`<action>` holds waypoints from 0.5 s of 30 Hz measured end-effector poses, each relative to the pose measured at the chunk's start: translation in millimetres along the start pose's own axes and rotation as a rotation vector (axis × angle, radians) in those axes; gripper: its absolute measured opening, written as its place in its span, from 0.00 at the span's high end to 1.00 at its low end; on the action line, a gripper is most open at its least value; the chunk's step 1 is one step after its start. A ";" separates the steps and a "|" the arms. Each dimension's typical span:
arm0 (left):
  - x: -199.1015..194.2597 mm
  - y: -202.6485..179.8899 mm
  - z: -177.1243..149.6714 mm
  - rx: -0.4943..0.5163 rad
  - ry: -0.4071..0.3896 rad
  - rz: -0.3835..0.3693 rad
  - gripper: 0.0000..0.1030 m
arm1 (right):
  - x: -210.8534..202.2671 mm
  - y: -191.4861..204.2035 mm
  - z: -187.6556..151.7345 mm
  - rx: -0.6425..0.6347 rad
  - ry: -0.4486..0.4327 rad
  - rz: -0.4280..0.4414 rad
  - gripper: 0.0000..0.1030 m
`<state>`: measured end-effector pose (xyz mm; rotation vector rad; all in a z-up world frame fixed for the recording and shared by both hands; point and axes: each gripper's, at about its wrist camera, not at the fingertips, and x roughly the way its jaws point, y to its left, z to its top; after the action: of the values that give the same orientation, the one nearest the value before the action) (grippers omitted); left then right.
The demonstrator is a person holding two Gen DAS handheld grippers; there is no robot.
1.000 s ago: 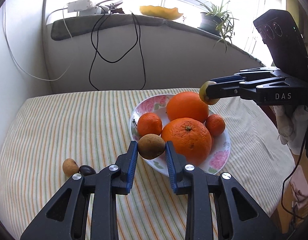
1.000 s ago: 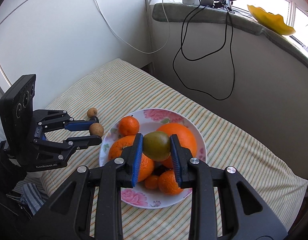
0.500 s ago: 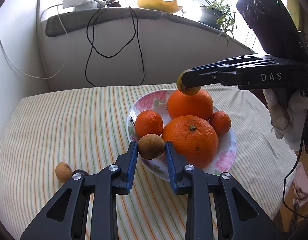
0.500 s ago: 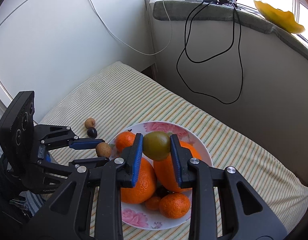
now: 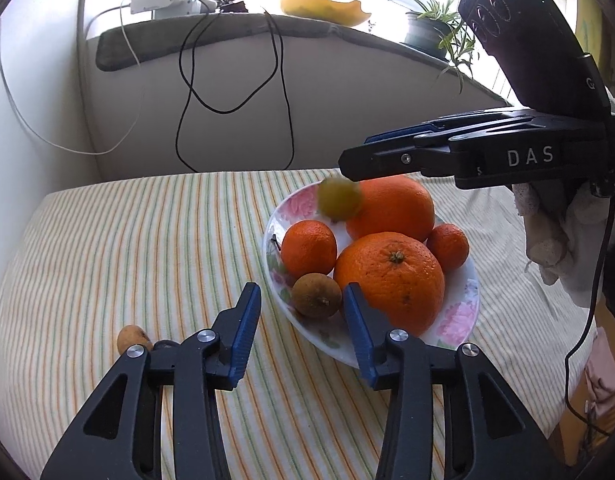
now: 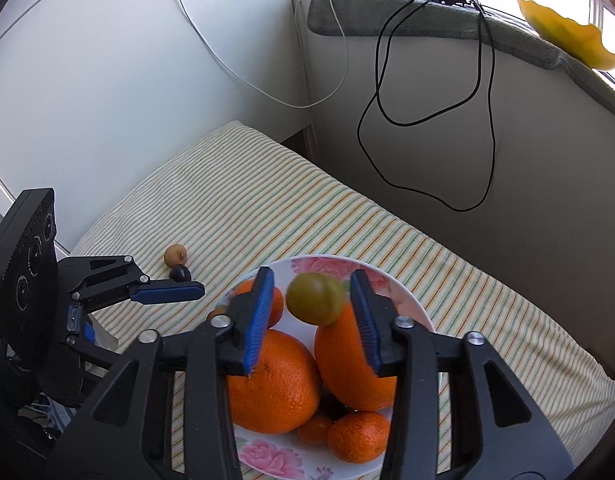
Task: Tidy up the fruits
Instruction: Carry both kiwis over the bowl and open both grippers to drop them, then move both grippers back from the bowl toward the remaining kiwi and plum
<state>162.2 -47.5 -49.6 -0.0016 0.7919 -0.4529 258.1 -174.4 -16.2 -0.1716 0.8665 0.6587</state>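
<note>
1. Left tongs are opening; the brown fruit lies loose between them on the plate rim.
2. Right tongs are opening; the green fruit sits free between them, above the oranges.

Before me: a bench covered with a green-and-orange striped cloth. Directly on it I count one white floral-patterned plate piled with fruit, one small tan round fruit, and, touching it, one small dark round fruit.
</note>
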 end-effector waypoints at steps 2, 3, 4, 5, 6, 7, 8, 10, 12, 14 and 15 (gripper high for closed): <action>-0.9 0.4 -1.4 -0.002 -0.001 0.000 0.59 | -4.1 -1.1 1.1 0.009 -0.020 -0.002 0.45; -1.4 0.4 -1.8 -0.001 -0.001 0.002 0.59 | -5.6 -1.6 1.6 0.014 -0.024 0.002 0.45; -1.7 0.7 -1.9 -0.002 -0.002 0.003 0.59 | -7.3 -1.8 1.9 0.017 -0.028 0.003 0.45; -2.1 0.9 -2.2 -0.003 -0.003 0.004 0.59 | -8.8 -1.4 2.3 0.018 -0.031 0.002 0.44; -2.7 0.7 -2.3 -0.003 -0.003 0.005 0.59 | -10.1 -0.5 2.4 0.016 -0.033 0.000 0.44; -3.5 0.4 -2.8 -0.002 -0.004 0.008 0.59 | -11.4 0.6 2.0 0.013 -0.035 0.000 0.44; -4.5 0.1 -3.3 -0.002 -0.006 0.009 0.59 | -12.5 1.8 1.8 0.010 -0.037 -0.001 0.44; -6.1 -0.4 -3.1 -0.001 -0.009 0.011 0.59 | -15.1 4.6 1.0 0.006 -0.042 -0.001 0.43; -7.9 -1.8 -2.4 0.003 -0.013 0.017 0.59 | -17.5 7.9 -0.2 0.001 -0.046 0.000 0.43; -11.3 -2.9 -2.5 0.004 -0.019 0.019 0.59 | -19.7 11.0 -2.2 -0.008 -0.048 -0.006 0.43; -13.0 -3.4 -2.7 0.005 -0.022 0.020 0.59 | -20.7 12.3 -2.8 -0.010 -0.050 -0.008 0.43</action>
<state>151.0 -45.0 -42.0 0.0062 0.7686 -0.4351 239.2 -175.4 -1.0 -0.1669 0.8147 0.6575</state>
